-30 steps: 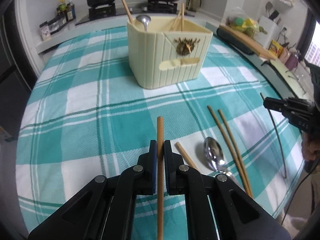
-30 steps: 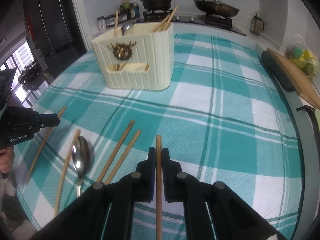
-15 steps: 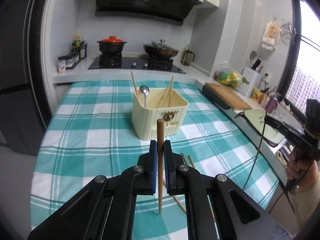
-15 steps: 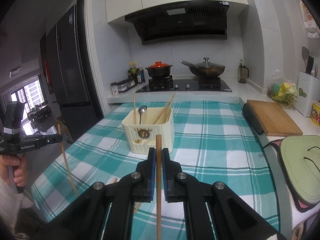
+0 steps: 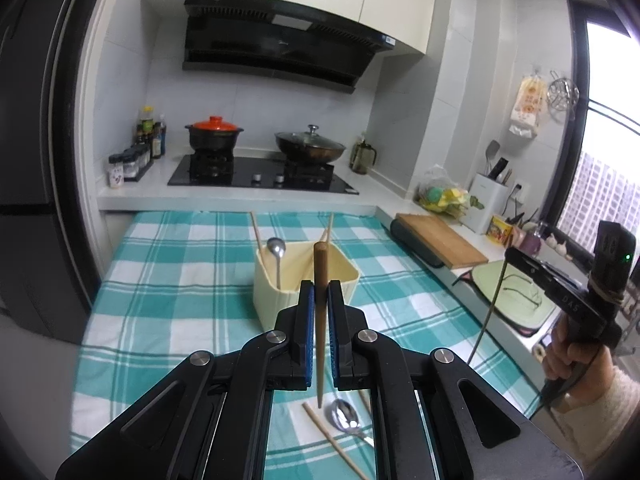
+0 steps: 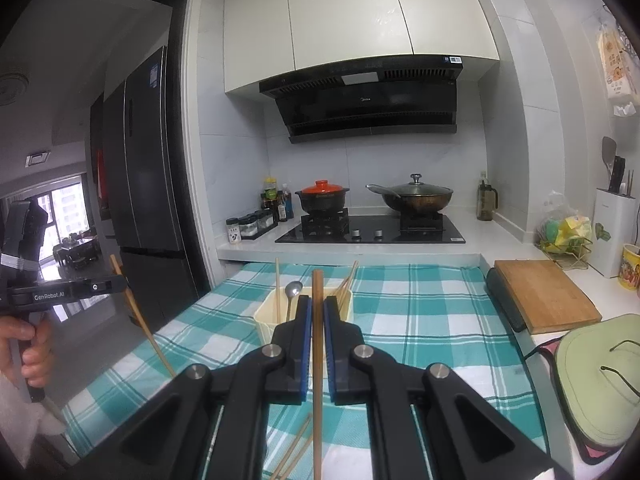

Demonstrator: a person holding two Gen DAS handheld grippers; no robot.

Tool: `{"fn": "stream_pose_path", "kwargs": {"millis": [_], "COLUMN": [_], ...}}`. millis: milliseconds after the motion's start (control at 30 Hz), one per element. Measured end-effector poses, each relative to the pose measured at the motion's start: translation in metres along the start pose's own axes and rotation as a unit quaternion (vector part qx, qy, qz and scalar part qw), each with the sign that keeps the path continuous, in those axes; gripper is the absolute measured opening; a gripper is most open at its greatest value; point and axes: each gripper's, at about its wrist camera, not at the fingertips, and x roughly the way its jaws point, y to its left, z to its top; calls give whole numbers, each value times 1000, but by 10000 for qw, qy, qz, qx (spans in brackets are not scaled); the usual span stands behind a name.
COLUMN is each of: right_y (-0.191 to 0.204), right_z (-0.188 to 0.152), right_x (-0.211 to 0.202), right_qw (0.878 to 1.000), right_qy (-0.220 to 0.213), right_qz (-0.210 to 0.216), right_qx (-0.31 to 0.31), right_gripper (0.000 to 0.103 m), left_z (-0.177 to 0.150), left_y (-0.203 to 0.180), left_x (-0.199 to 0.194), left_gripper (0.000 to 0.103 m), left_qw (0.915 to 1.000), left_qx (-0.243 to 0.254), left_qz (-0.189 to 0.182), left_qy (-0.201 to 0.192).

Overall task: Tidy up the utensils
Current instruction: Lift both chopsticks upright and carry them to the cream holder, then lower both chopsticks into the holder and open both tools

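My left gripper (image 5: 319,300) pinches a chopstick (image 5: 320,320) upright at frame centre; my right gripper (image 6: 316,312) clamps another chopstick (image 6: 317,360), the cream holder (image 6: 266,314) behind

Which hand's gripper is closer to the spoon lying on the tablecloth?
Left. The left gripper hangs just above the spoon; the right gripper is well off to the right.

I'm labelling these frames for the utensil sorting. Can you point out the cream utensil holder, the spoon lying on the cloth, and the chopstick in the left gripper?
cream utensil holder (image 5: 272,300): left wrist view, front wall.
spoon (image 5: 346,416): left wrist view, bowl.
chopstick (image 5: 320,264): left wrist view, upper shaft above the left gripper (image 5: 319,292).
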Motion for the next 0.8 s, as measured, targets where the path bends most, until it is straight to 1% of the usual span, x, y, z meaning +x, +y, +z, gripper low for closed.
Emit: {"fn": "stream_pose_path", "kwargs": {"millis": [167, 300, 400, 533, 633, 700, 800], "right_y": [0, 2, 4, 1, 0, -3, -9], "right_z": [25, 52, 74, 105, 120, 125, 125], "right_x": [16, 33, 55, 93, 122, 143, 176], "right_qw": [9999, 9993, 9989, 9980, 9960, 9947, 9947], "right_qy": [-127, -353, -449, -567, -850, -982, -971], "right_qz": [49, 51, 135, 246, 177, 128, 88], "right_qx": [-32, -101, -87, 137, 202, 259, 337], "right_gripper": [6, 6, 6, 6, 6, 6, 6], "left_z": [31, 60, 83, 107, 113, 113, 109], "left_y": [-4, -3, 3, 15, 28, 35, 41], "left_x": [2, 11, 28, 61, 91, 114, 148], "left_gripper": [5, 5, 5, 5, 5, 5, 5], "left_qw": [9997, 9990, 9984, 9975, 9972, 9976, 9980], "left_qx": [68, 115, 54, -153, -390, -492, -521], "left_qz": [-44, -10, 52, 203, 282, 300, 340], "left_qy": [-232, -440, -563, -653, -564, -393, -91]}}
